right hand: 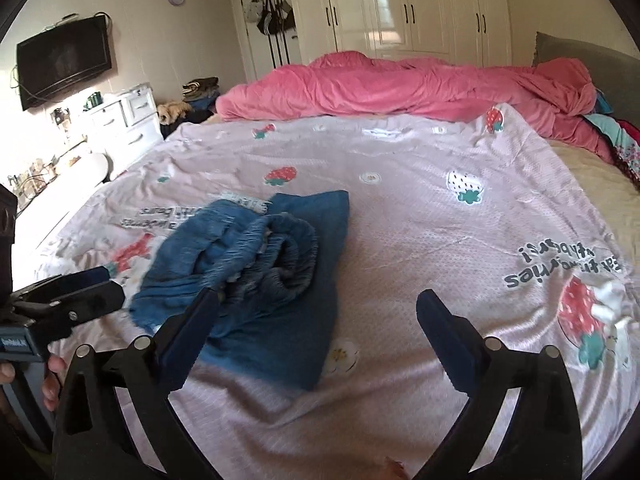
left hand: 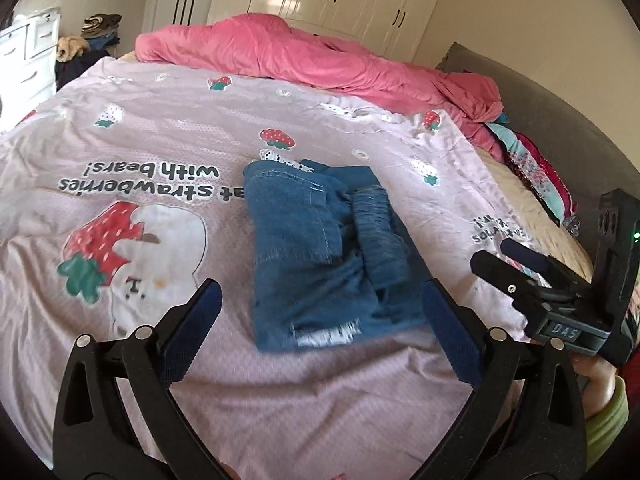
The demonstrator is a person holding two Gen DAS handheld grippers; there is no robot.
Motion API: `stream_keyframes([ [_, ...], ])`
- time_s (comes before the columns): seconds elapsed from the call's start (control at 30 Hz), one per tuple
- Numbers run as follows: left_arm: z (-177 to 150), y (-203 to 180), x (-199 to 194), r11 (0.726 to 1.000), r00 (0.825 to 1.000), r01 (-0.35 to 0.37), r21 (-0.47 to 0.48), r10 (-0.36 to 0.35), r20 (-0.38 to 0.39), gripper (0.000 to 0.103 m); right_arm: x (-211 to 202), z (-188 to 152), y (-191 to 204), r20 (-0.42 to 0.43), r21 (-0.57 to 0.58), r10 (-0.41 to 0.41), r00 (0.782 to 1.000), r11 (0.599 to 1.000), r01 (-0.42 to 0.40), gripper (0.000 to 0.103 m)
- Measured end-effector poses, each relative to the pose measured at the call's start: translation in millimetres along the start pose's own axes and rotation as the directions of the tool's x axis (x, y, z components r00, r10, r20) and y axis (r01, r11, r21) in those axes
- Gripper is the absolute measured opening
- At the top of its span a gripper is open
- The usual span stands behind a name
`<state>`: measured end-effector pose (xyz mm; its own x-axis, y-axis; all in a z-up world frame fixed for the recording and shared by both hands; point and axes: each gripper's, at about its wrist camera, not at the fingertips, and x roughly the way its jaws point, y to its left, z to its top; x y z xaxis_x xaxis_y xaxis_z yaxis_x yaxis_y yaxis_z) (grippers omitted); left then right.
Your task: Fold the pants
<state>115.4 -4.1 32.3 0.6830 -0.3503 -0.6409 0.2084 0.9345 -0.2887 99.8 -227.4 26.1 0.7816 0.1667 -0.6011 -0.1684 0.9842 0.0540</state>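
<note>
Bedroom, two wrist views, items by descending size

1. Pale pink printed bedspread with strawberries, bears and black lettering (left hand: 168, 132): fills the ground ahead of and beneath both claws; lightly creased.

2. Rumpled pink plush blanket (left hand: 304, 52): heaped in a long ridge along the bedspread's far edge, well beyond both claws.

3. Cream glossy wardrobe with dark handles (right hand: 408, 4): stands behind the blanket, farthest from either claw.

4. Folded blue denim pants with frayed hems (left hand: 320, 248): lie on the bedspread as a compact bundle, loose from both claws. In the left wrist view they sit ahead of the left claw and between its fingers, the near frayed edge close to the right-hand fingertip. In the right wrist view they lie ahead and to the left, the gathered waistband rolled on top, the left-hand fingertip overlapping their near edge; contact cannot be told.

5. Black wall-mounted television (right hand: 64, 62): far left of the right claw.

6. Left claw, black frame with blue pads (left hand: 320, 300): fingers spread wide, nothing held, hanging over the bedspread just short of the pants.

7. Right claw, same build (right hand: 316, 308): fingers spread wide, nothing held; seen from the left wrist camera, it appears at the right edge, beside the pants
</note>
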Motion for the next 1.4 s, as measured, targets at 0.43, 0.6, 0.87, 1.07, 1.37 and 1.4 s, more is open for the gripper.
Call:
stream_keyframes([
  [0.43,-34.6,-10.2,-39.1,0.998,0.999,-0.052,0.033,0.052,0.007,0.094,-67.1,-22.4,27.0,0.061,-0.047,-0.019,0.998,0.999,0.022,0.099],
  [0.6,-48.9,-8.8,-48.1,0.996,0.997,-0.079,0.036,0.079,0.003,0.094,-81.3,-32.8,29.1,0.06,-0.042,-0.013,0.998,0.999,0.015,0.099],
  [0.87,-66.0,-9.7,-50.1,0.994,0.995,-0.098,0.043,0.099,-0.016,0.094,-81.8,-53.2,29.2,0.032,-0.039,-0.035,0.999,0.999,0.036,0.099],
  [1.07,-74.3,-5.9,-42.6,0.993,0.993,-0.112,0.041,0.114,-0.035,0.094,-71.5,-68.5,26.0,-0.001,-0.042,-0.056,0.998,0.998,0.056,0.099],
  [1.37,-84.1,0.6,-26.9,0.991,0.99,-0.126,0.04,0.128,-0.051,0.094,-54.0,-83.0,17.8,-0.028,-0.028,-0.075,0.997,0.997,0.074,0.099],
  [1.4,-85.2,1.2,-24.8,0.991,0.99,-0.125,0.038,0.127,-0.057,0.094,-51.3,-84.5,16.8,-0.034,-0.023,-0.074,0.997,0.997,0.073,0.099],
])
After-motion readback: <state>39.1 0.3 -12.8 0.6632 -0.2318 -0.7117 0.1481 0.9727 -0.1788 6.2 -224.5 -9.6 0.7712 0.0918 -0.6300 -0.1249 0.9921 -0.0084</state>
